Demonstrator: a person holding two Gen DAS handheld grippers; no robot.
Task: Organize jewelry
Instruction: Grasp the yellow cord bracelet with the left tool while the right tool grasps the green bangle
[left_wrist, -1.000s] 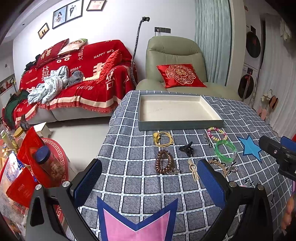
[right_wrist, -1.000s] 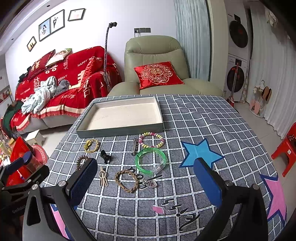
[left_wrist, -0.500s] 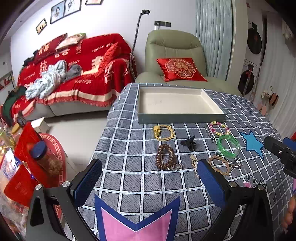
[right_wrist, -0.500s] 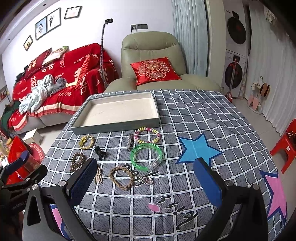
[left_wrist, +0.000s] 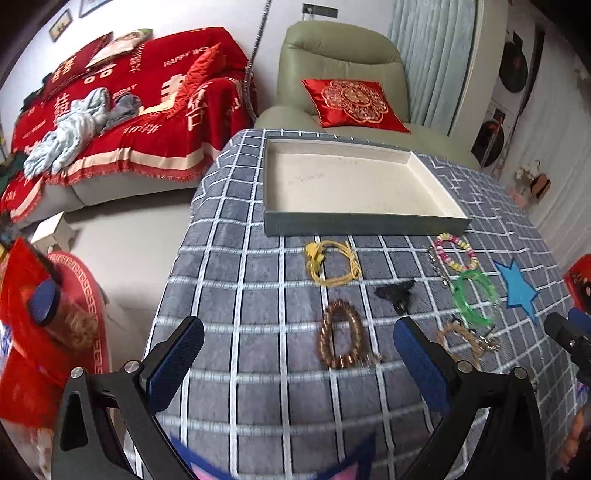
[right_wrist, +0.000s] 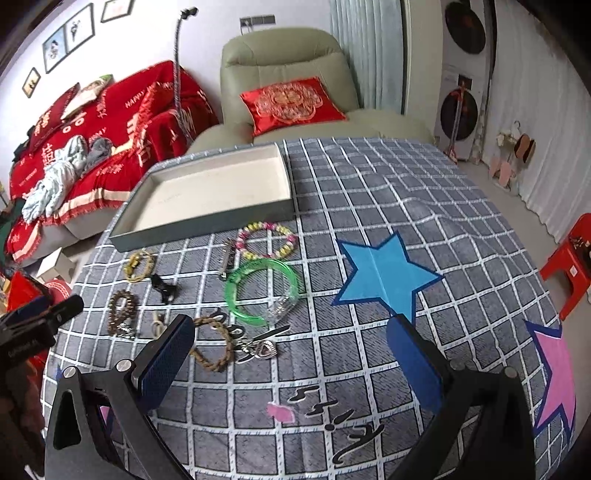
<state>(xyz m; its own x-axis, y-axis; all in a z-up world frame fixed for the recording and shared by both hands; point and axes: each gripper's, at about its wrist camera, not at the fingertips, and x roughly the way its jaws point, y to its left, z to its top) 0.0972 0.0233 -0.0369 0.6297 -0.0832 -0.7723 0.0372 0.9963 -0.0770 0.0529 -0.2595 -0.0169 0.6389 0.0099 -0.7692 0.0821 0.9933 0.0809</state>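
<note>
We hold left gripper (left_wrist: 295, 354) & right gripper (right_wrist: 291, 350) wide, nothing held, above bracelets near tray (right_wrist: 207, 221); brown bead bracelet (left_wrist: 341, 341) between left fingers.

One shallow grey rectangular tray with a cream inside (right_wrist: 207, 221) is sitting at the upper left of the right wrist view. Below it, five ring-shaped pieces are lying on the bench: one yellow cord bracelet (right_wrist: 138, 265), one brown wooden bead bracelet (right_wrist: 121, 314), one tan braided rope bracelet (right_wrist: 214, 347), one translucent green plastic bangle (right_wrist: 262, 291) and one pink-and-yellow beaded bracelet (right_wrist: 266, 240). One small black claw hair clip (right_wrist: 164, 287), one narrow silver metal clip (right_wrist: 226, 258) and one silver heart-shaped pendant (right_wrist: 265, 349) are lying among them. Two blue-padded gripper fingers are showing at the bottom of each view, four in all.
</note>
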